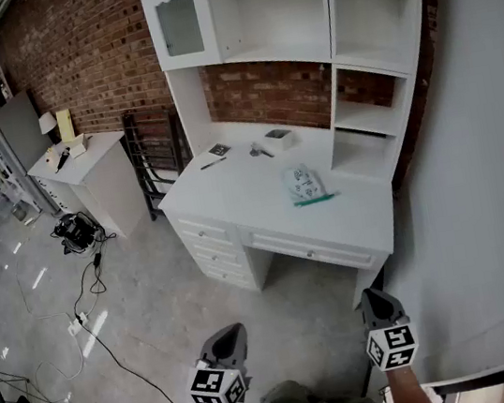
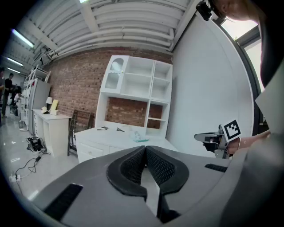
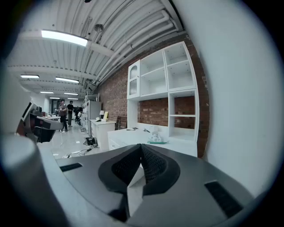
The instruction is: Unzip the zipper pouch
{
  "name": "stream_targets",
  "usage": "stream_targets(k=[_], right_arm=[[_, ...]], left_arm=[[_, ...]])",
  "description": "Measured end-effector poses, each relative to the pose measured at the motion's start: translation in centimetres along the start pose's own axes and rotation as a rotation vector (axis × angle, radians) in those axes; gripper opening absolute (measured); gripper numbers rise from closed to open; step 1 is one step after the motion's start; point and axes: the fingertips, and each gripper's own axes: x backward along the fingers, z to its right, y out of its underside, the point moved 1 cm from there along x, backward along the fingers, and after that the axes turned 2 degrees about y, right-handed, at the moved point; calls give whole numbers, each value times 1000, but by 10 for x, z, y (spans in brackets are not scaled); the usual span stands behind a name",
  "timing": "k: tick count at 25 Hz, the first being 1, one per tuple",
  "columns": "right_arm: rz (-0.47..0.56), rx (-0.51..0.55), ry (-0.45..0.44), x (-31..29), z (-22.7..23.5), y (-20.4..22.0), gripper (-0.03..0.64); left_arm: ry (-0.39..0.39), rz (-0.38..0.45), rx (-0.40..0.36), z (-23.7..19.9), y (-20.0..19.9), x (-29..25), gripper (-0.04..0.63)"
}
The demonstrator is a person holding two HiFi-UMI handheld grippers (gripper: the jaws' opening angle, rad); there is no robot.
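Left gripper [image 1: 226,337] and right gripper [image 1: 378,300] both closed up, nothing held, well apart from the pouch [image 1: 303,182] on the desk [image 1: 233,199]; prob. soft & light, so pin one end, pull zip tab.

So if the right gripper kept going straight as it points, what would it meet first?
Probably the front of the white wooden desk, near the pale patterned zipper pouch on it; way there looks free, depth unclear.
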Motion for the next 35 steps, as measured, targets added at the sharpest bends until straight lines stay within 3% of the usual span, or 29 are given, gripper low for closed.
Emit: stream_targets(k=[11,22,23,26,32,35], right_arm=[[-8,-4,40,5,13,3,0],[14,-1,-33,2,0,-2,2],[15,2,-50,1,-3,-2,3],[14,27,-92,-1,-14,-5,148],[16,76,-114,-5,-24,-5,265],[4,87,-129,-7,-28,-1,399]], left_arm=[[28,-34,-33,10,2,-8,3],[44,-12,-47,13,1,-9,16],[57,-9,-45,16,-1,-9,44],[96,-7,-81,22,-1,-8,148],[132,-17,-143,35,-4,-6,361],[128,-18,-155,39,-6,-5,473]])
